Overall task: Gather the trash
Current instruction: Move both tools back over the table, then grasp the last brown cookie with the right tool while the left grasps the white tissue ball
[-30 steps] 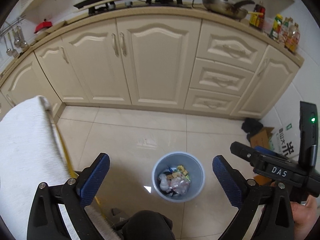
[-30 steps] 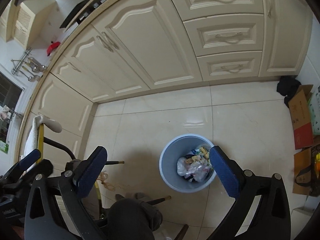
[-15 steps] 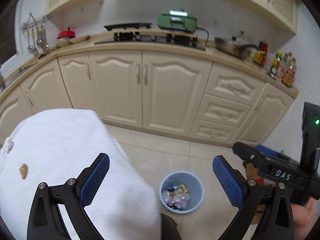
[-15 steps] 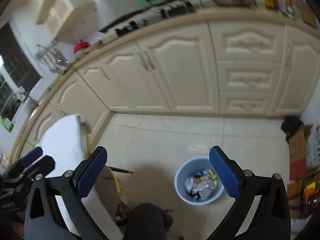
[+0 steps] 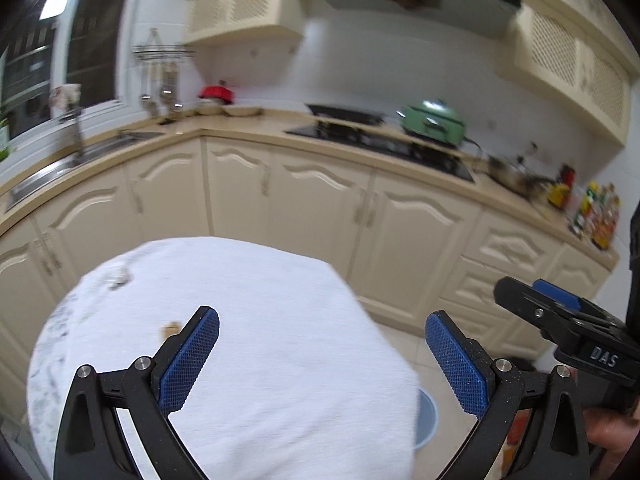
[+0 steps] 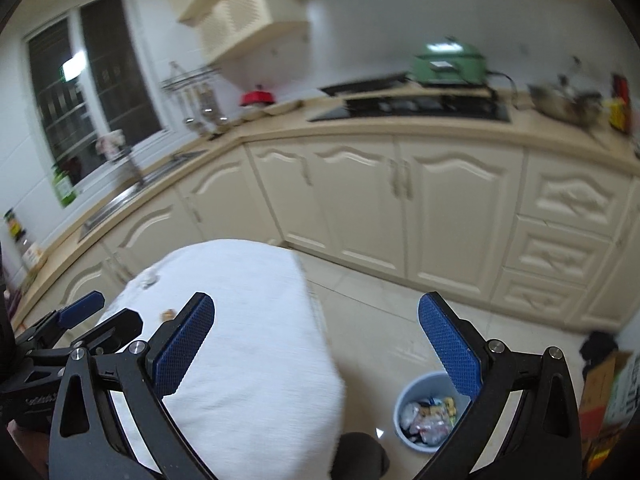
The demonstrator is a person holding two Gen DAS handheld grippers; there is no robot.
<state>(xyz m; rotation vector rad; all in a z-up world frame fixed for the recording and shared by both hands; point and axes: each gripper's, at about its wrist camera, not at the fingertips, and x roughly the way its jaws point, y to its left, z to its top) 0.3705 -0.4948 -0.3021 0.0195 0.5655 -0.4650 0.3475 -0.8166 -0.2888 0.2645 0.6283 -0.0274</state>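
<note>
A round table under a white cloth point(image 5: 260, 340) point(image 6: 248, 340) lies just below both grippers. On the cloth sit a small brown scrap point(image 5: 170, 328) point(image 6: 168, 314) and a pale crumpled scrap point(image 5: 118, 276) point(image 6: 150, 278) near the far left edge. My left gripper point(image 5: 322, 356) hangs open over the cloth, empty. My right gripper point(image 6: 316, 344) is open too, holding nothing, and it appears in the left wrist view at the right point(image 5: 560, 320). A blue bin point(image 6: 428, 416) with wrappers stands on the floor to the right of the table; the cloth hides most of the bin point(image 5: 426, 420) in the left wrist view.
Cream cabinets point(image 5: 320, 208) and a counter with a stove point(image 5: 380, 140), a green pot point(image 5: 434, 120) and a sink point(image 5: 72, 160) wrap around the back and left. Cardboard boxes point(image 6: 608, 392) stand at the right wall. Tiled floor point(image 6: 380, 320) lies between table and cabinets.
Both cameras have tilted up and swung left, from the floor and bin toward the table. The white cloth and its scraps now fill the foreground. Both grippers stay open.
</note>
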